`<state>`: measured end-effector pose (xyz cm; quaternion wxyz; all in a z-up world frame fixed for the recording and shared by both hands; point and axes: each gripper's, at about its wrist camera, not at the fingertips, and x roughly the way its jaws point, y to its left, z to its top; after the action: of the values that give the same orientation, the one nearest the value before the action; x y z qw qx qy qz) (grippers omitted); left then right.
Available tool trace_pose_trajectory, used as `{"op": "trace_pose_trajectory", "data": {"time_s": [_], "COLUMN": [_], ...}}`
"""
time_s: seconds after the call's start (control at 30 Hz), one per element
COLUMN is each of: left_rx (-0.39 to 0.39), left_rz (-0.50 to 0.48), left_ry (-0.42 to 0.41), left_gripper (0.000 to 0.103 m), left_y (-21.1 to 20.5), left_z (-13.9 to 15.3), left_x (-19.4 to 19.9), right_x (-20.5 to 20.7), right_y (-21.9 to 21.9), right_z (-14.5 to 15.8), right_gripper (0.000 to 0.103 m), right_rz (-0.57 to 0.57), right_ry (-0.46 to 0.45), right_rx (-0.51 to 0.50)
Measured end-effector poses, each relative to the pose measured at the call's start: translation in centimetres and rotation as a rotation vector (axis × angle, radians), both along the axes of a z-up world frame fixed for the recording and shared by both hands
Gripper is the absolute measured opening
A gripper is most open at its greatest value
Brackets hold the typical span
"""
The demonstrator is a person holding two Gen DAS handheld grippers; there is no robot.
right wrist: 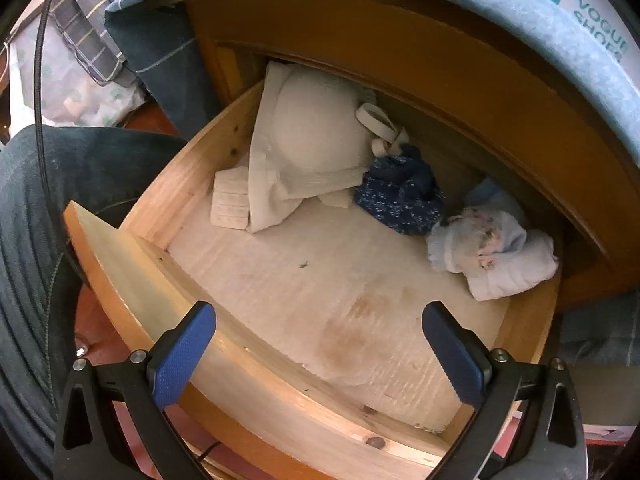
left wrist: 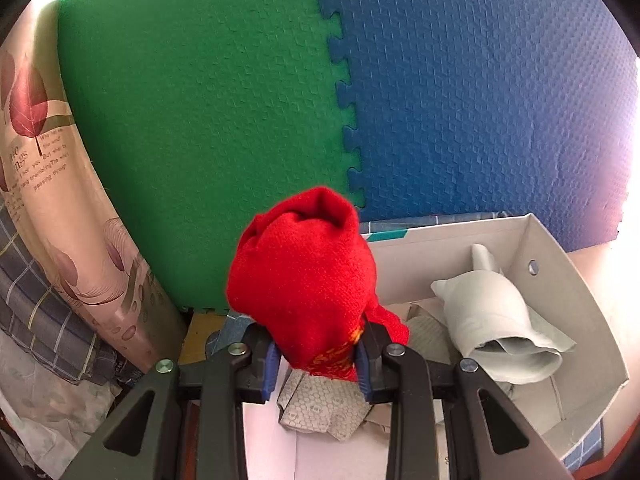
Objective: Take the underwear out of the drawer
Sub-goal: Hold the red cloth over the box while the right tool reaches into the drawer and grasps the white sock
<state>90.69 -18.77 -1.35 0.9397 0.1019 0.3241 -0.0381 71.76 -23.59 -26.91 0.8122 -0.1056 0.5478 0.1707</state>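
Green and blue foam mats [left wrist: 460, 92] fill the wall behind the left claw [left wrist: 318, 354], whose blue pads pinch a bunched red underwear [left wrist: 304, 272] held up over a white cardboard box [left wrist: 560, 280]. A pale grey garment [left wrist: 492, 320] already lies inside that box. The right claw [right wrist: 320, 350] stands wide with nothing between its pads, above the open wooden drawer [right wrist: 192, 160]. Inside the drawer rest a cream bra [right wrist: 308, 148], a dark blue speckled bundle [right wrist: 400, 196] and a light blue bundle [right wrist: 496, 248] toward the back.
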Motion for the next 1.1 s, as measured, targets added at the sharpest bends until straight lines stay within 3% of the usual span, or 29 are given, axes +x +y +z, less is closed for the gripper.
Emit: {"op": "trace_pose_trajectory", "data": {"time_s": [0.2,0.37,0.47,0.53,0.7,0.9,0.97,1.07,1.1], "left_rx": [0.016,0.033,0.045,0.065,0.066,0.071,0.075,0.079,0.079], "left_rz": [0.014,0.020,0.009,-0.010,-0.021,-0.021,-0.021,-0.023,-0.022], "left_ry": [0.026,0.048,0.043,0.042,0.050,0.059,0.059,0.061,0.064], "left_gripper": [0.030,0.030,0.030,0.030,0.030,0.030,0.030,0.030,0.030], "left_y": [-0.2,-0.2,-0.5,-0.9,-0.8,-0.7,-0.8,-0.9,-0.9], "left_z": [-1.0,-1.8,-1.7,-1.7,-1.9,-1.9,-1.8,-1.9,-1.9], "left_x": [1.7,3.1,3.3,3.2,3.2,3.5,3.5,3.5,3.5], "right_x": [1.0,2.7,3.8,4.2,3.7,4.1,4.4,5.0,4.9], "right_y": [-0.6,-0.9,-1.1,-0.9,0.3,0.5,0.6,0.9,1.1], "right_z": [-0.9,-0.7,-0.7,-1.8,-4.9,-8.2,-8.6,-9.7,-10.1], "right_gripper": [0.103,0.103,0.103,0.103,0.100,0.103,0.101,0.100,0.081], "right_rz": [-0.035,-0.038,-0.025,0.006,0.136,0.263,0.297,0.331,0.351], "right_ry": [-0.008,-0.027,-0.099,-0.094,-0.228,-0.257,-0.225,-0.206,-0.197], "right_rx": [-0.025,-0.138,-0.283,-0.360,-0.734,-0.930,-0.894,-0.945,-0.954]}}
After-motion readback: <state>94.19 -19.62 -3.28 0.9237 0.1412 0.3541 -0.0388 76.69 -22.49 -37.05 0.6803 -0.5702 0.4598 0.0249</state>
